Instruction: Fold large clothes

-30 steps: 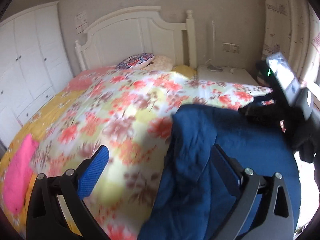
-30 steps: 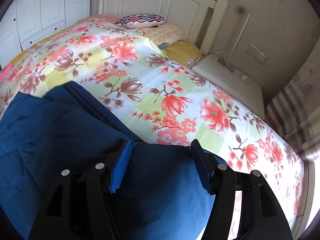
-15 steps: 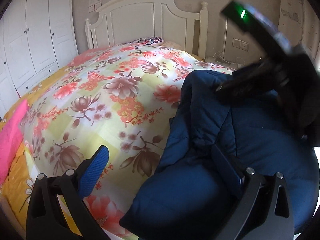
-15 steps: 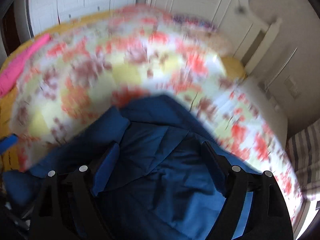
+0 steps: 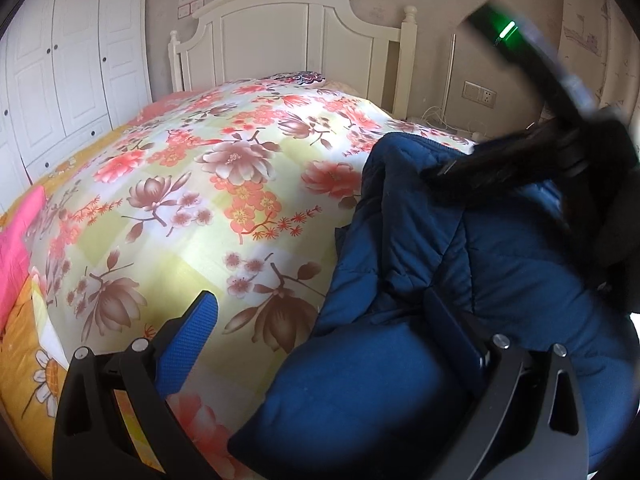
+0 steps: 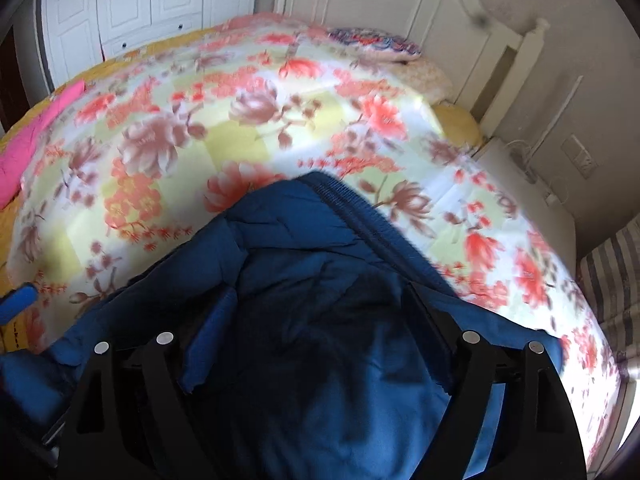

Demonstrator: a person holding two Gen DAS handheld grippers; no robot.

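Observation:
A dark blue padded jacket (image 5: 460, 264) lies bunched on the near right part of a bed with a floral quilt (image 5: 224, 184). My left gripper (image 5: 324, 332) is open; its right finger rests against the jacket's folds, its left blue pad (image 5: 188, 332) is over the quilt. My right gripper (image 6: 320, 320) is open and wide, low over the jacket (image 6: 320, 280), with cloth between and under its fingers. The right gripper's black body (image 5: 560, 152) also shows in the left wrist view, above the jacket.
A white headboard (image 5: 288, 40) and patterned pillows (image 6: 376, 40) stand at the far end. A white wardrobe (image 5: 60, 80) is on the left. A pink cloth (image 5: 16, 240) lies at the bed's left edge. A white nightstand (image 6: 520, 176) and striped curtain (image 6: 612, 272) are on the right.
Both grippers dropped lower and closer to the jacket. The right gripper swung left over the jacket's bunched middle. Both stayed open.

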